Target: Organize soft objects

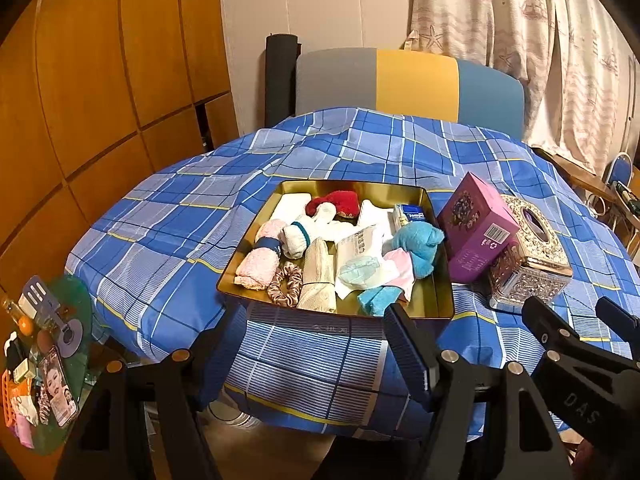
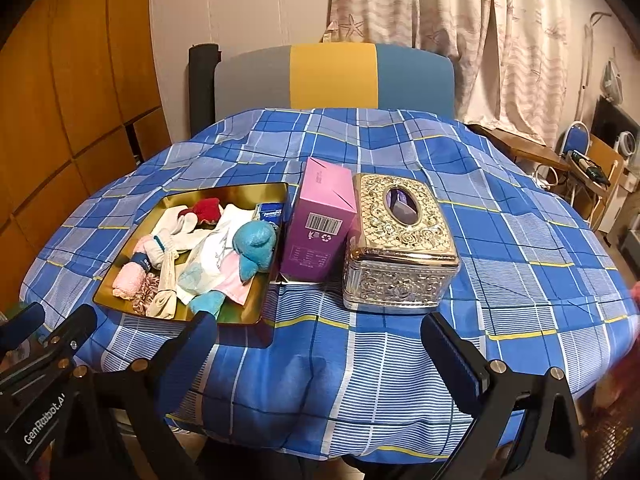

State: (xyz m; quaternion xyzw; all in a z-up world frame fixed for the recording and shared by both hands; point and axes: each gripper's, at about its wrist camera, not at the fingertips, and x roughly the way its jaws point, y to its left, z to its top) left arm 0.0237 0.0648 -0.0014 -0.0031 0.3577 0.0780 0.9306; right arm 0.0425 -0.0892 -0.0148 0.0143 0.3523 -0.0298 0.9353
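Observation:
A gold tray (image 1: 434, 292) (image 2: 236, 196) on the blue plaid tablecloth holds a heap of soft things: a pink towel roll (image 1: 258, 266) (image 2: 128, 280), a blue plush toy (image 1: 420, 240) (image 2: 254, 240), a red plush (image 1: 334, 202) (image 2: 206, 208), a white sock (image 1: 298, 238), a satin scrunchie (image 1: 286, 282) (image 2: 144, 296) and a beige cloth (image 1: 318, 276). My left gripper (image 1: 310, 344) (image 2: 60, 316) hovers open at the table's near edge, just short of the tray. Farther right, my right gripper (image 2: 320, 348) (image 1: 574, 312) is open too, in front of the boxes. Neither holds anything.
A purple carton (image 1: 476, 228) (image 2: 320, 232) stands right of the tray, touching an ornate gold tissue box (image 1: 528, 256) (image 2: 400, 240). A striped chair (image 2: 332, 76) stands behind the table. A cluttered green side table (image 1: 60, 360) sits low at the left, by a wooden wardrobe.

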